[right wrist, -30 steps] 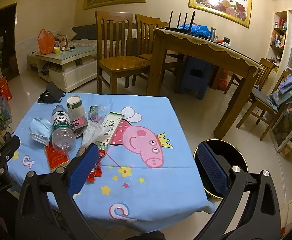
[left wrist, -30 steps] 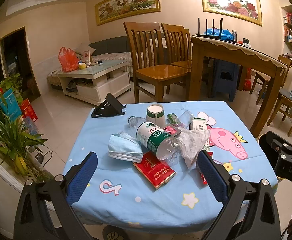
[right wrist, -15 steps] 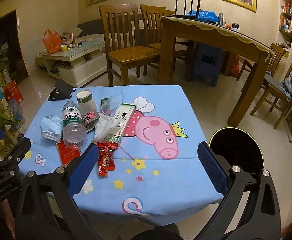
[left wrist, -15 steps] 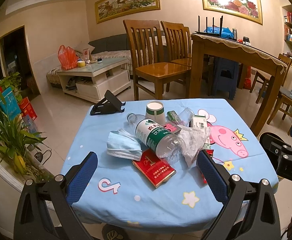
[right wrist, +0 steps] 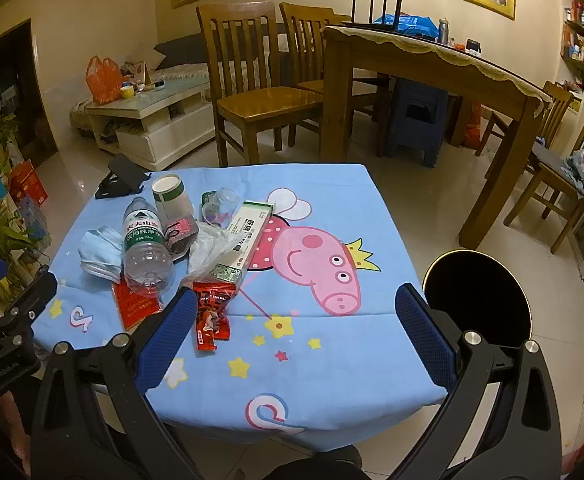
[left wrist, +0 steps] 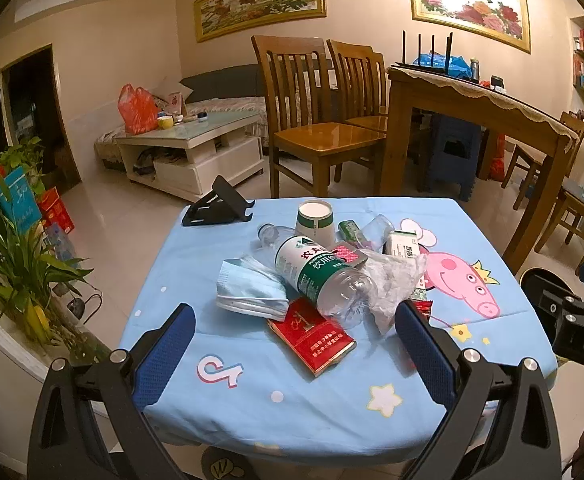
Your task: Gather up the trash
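Observation:
A pile of trash lies on the small table with the blue cartoon cloth [left wrist: 252, 396]: a clear plastic bottle [left wrist: 315, 276] with a green label, a blue face mask [left wrist: 248, 290], a red cigarette pack [left wrist: 311, 336], a paper cup [left wrist: 313, 220], a crumpled clear bag [left wrist: 391, 280] and a green-white box [right wrist: 250, 232]. A red snack wrapper [right wrist: 210, 316] lies nearest the right gripper. My left gripper [left wrist: 295, 352] is open and empty above the table's near edge, in front of the pile. My right gripper [right wrist: 295, 344] is open and empty over the near side.
A black round bin [right wrist: 479, 292] stands on the floor right of the table. A black phone stand [left wrist: 218, 204] sits at the table's far left corner. Wooden chairs [left wrist: 315, 120] and a dining table [left wrist: 475, 100] stand behind. Potted plants [left wrist: 20, 264] are at left.
Both grippers have moved forward toward the table and tilted down a little; the pile looks larger and closer. Both stay open. Nothing on the table has moved.

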Action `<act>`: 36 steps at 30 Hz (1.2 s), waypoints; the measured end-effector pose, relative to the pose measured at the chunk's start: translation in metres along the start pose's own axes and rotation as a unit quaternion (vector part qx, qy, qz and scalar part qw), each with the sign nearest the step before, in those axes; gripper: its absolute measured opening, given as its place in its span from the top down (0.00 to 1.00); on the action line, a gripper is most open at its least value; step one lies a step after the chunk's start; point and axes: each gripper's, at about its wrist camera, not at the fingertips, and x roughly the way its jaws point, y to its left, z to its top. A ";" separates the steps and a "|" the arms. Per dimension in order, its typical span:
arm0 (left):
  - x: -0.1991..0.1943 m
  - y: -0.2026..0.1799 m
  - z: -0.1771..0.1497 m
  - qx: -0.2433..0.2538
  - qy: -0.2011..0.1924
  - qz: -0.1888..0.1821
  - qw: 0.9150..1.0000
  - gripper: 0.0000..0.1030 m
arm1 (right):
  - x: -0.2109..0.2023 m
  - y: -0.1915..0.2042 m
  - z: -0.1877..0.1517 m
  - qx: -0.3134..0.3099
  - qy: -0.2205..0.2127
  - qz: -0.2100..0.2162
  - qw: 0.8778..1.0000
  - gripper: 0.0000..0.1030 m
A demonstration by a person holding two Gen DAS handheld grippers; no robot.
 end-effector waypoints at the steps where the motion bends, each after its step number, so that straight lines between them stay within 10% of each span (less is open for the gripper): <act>1: 0.000 0.001 0.000 -0.001 0.000 0.000 1.000 0.06 | 0.001 0.001 0.000 -0.001 0.000 -0.001 1.000 0.05; 21: 0.033 0.046 0.001 -0.029 0.033 0.015 0.999 0.06 | 0.028 0.038 0.016 -0.052 0.030 0.039 0.997 0.05; 27: 0.075 0.129 -0.009 -0.074 0.063 0.096 0.991 0.06 | 0.065 0.117 0.043 -0.187 0.072 0.138 0.970 0.05; 36: 0.097 0.177 -0.027 -0.097 0.077 0.088 0.988 0.06 | 0.169 0.221 0.071 -0.288 0.181 0.132 0.931 0.13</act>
